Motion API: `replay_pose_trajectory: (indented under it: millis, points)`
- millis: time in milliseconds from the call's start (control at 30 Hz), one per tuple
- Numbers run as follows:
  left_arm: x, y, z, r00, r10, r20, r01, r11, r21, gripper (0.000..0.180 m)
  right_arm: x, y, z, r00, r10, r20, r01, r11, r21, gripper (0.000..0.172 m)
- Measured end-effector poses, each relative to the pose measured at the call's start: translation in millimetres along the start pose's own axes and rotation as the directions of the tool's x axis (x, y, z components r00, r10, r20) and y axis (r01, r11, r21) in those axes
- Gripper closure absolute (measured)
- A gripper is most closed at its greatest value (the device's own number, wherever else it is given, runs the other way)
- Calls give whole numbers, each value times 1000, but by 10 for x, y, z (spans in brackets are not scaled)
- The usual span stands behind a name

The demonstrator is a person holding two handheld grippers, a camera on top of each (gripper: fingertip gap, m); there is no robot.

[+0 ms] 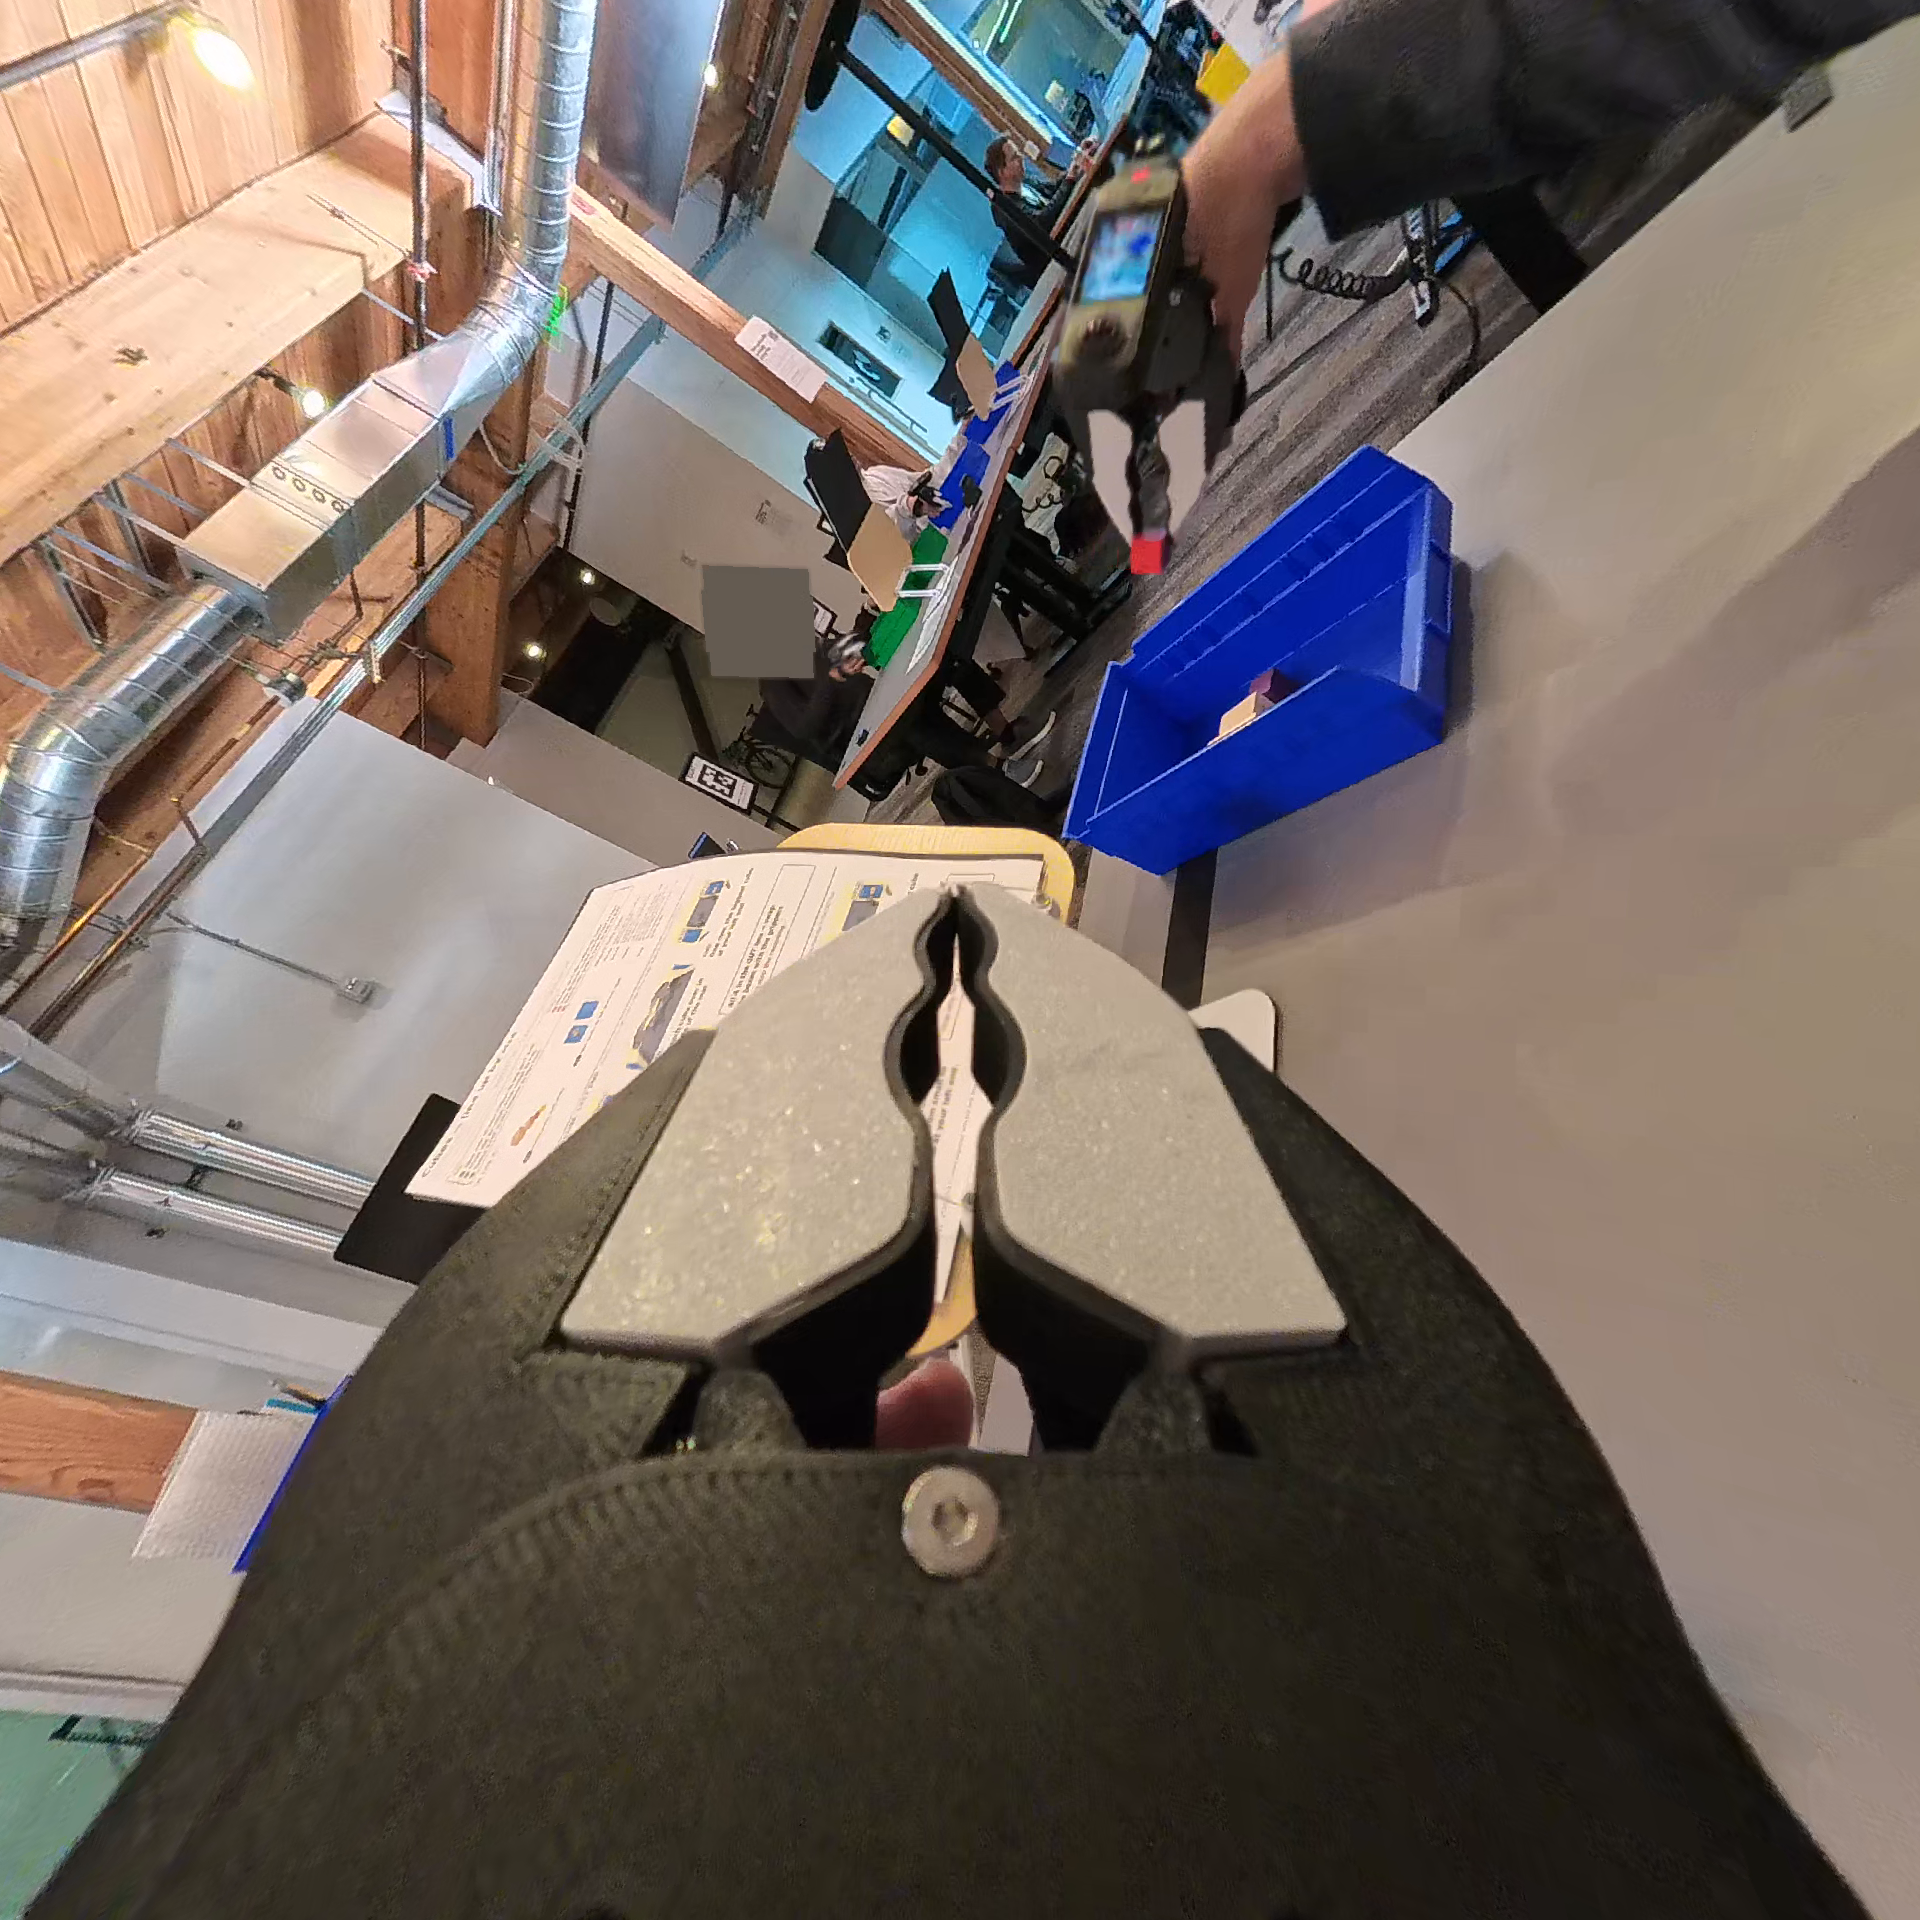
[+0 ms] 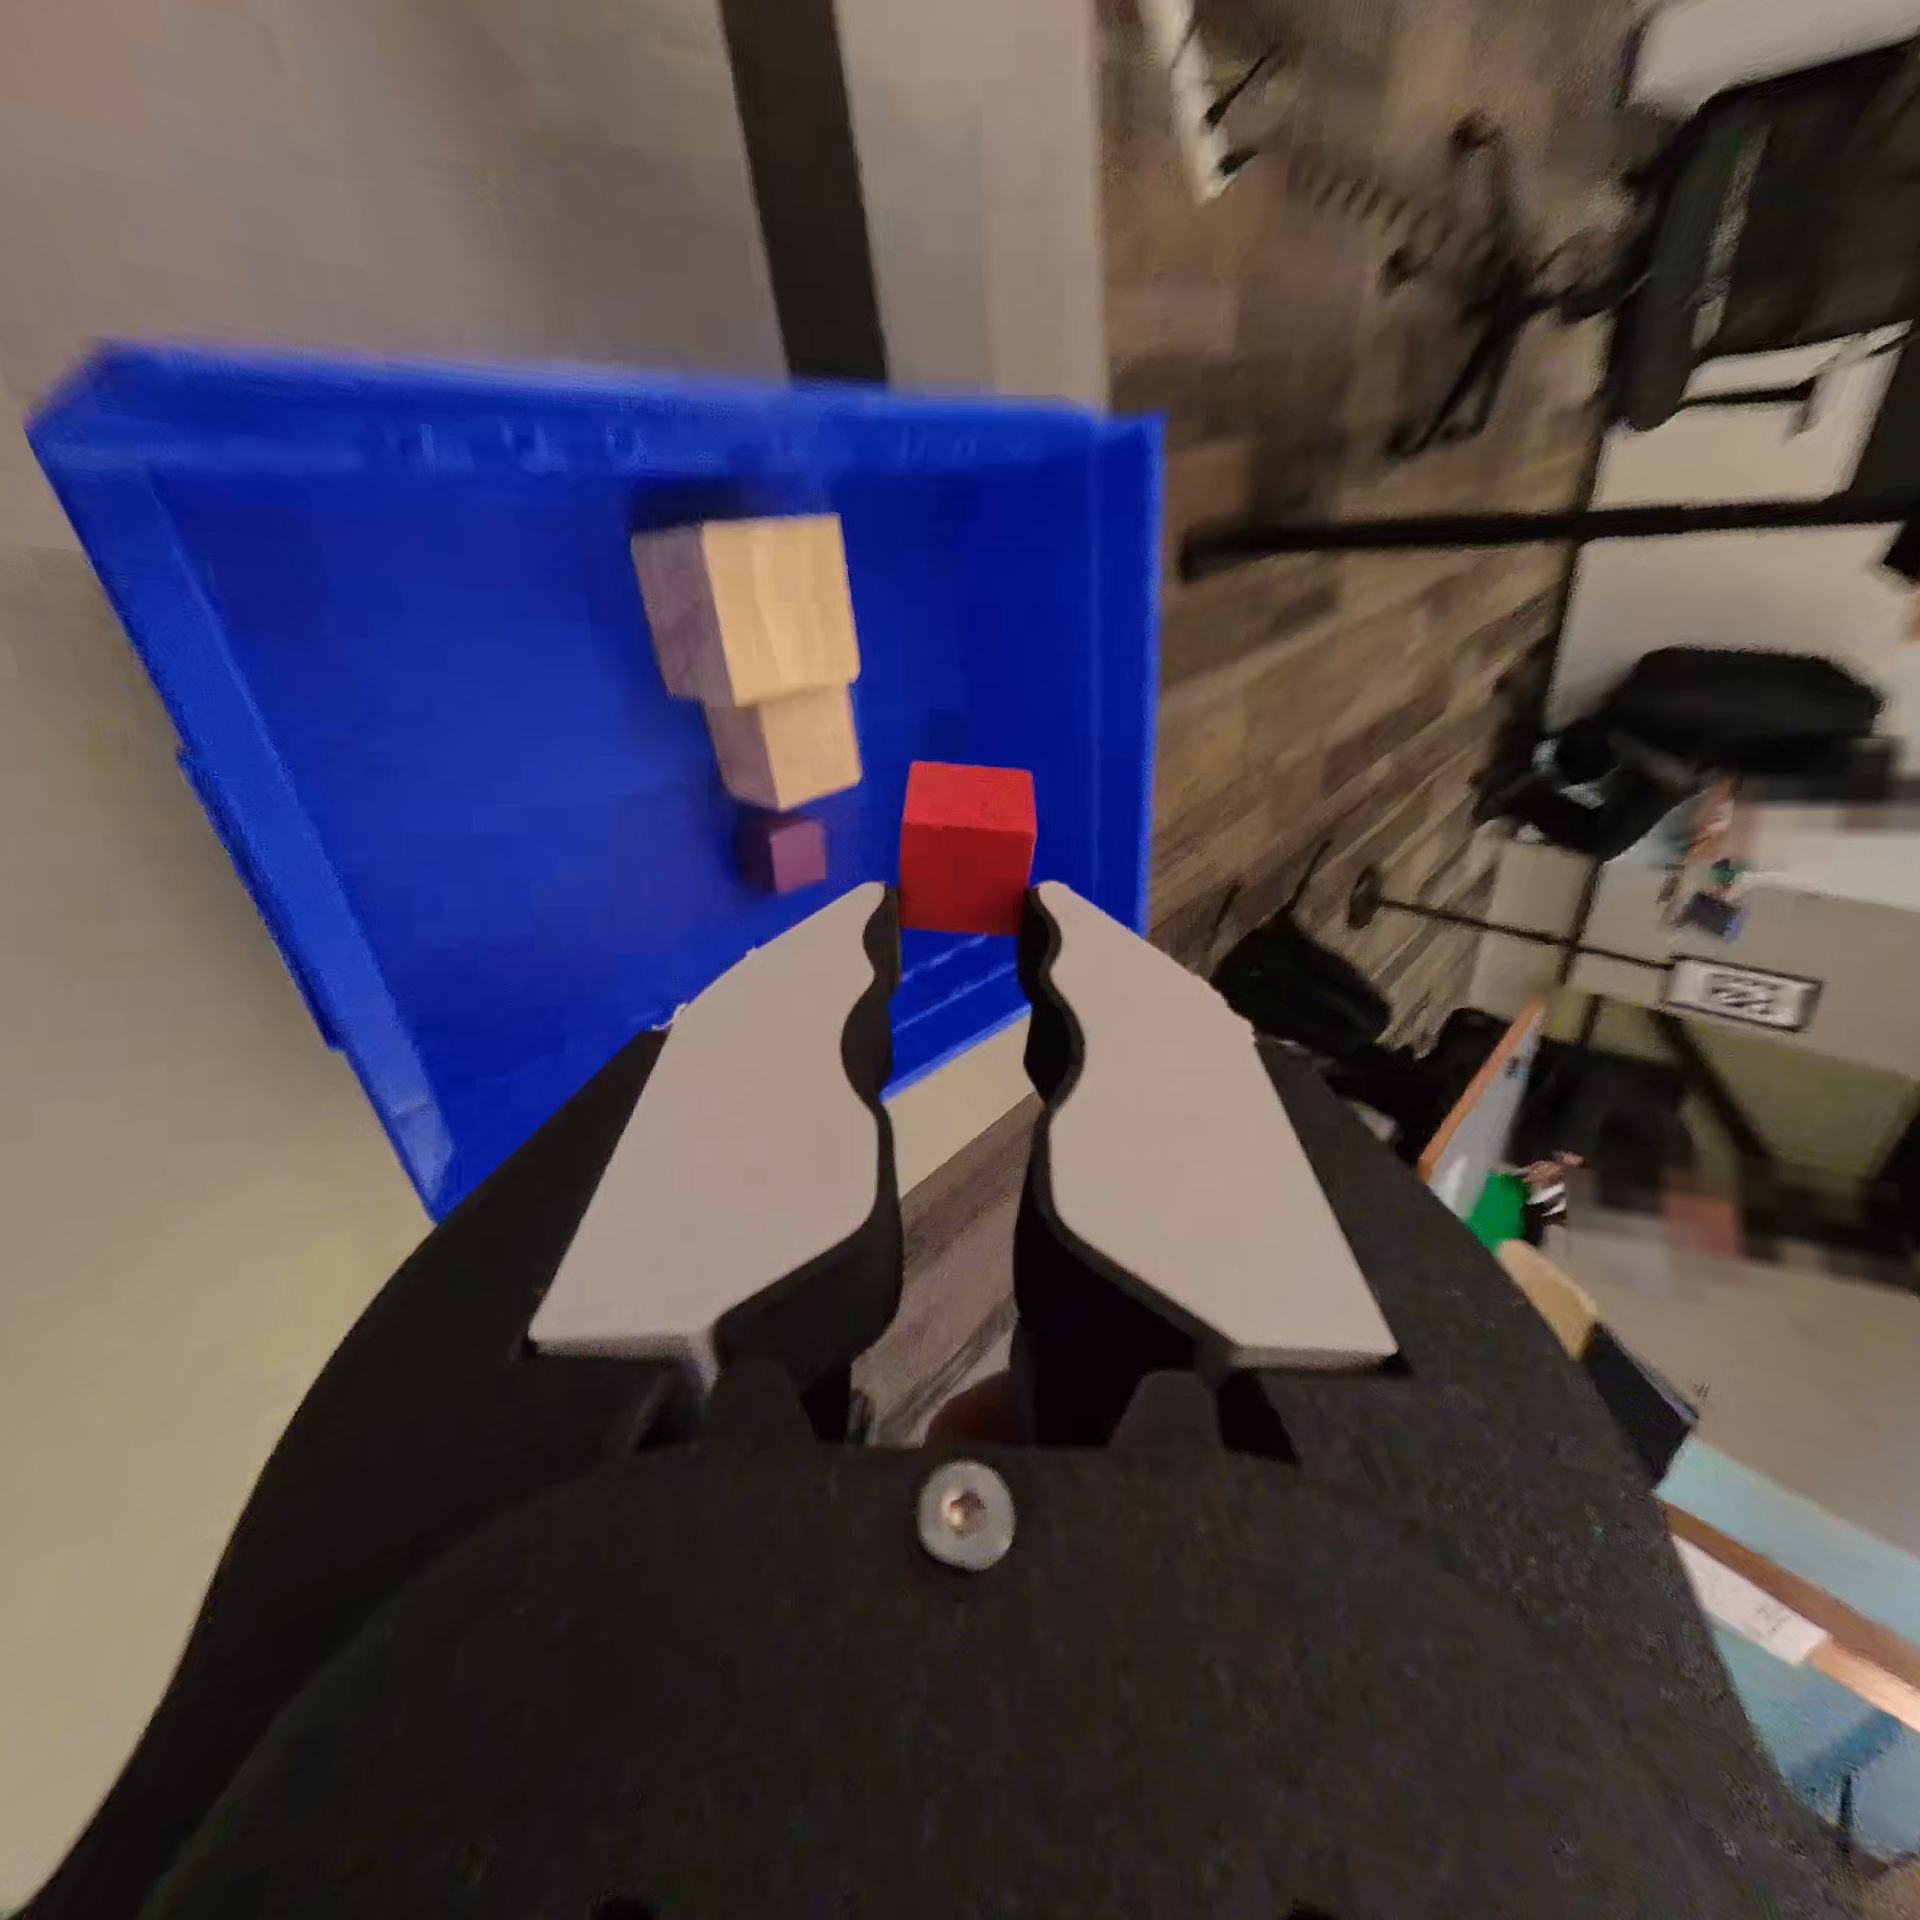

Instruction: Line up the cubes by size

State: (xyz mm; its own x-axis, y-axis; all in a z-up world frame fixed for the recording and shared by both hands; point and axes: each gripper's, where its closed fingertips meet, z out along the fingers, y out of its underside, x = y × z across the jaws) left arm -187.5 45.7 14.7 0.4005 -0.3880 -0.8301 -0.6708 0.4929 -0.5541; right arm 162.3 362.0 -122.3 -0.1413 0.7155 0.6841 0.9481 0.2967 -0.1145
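Note:
My right gripper is shut on a red cube, gripped at its fingertips and held above the blue bin. In the bin lie a large tan cube, a smaller tan cube and a small purple cube, in a line from large to small. My left gripper is shut with nothing between its pads, held over a printed sheet. In the left wrist view the right gripper hangs with the red cube above the blue bin.
The bin stands on a grey table near its edge. The printed sheet lies on a wooden board. A dark floor and other work tables lie beyond the table's edge.

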Motion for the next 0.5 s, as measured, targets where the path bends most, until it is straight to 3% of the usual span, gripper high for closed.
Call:
replay_pose_trajectory:
  millis: [200,500]
  points:
    - [34,6,52,1000,10,-10,-10,1000,-14,180,-348,517,601,969,38,244,0,988,-154,151]
    - [77,87,121,999,12,-32,-14,999,-45,180,-618,913,1124,920,-7,393,162,917,-364,150]
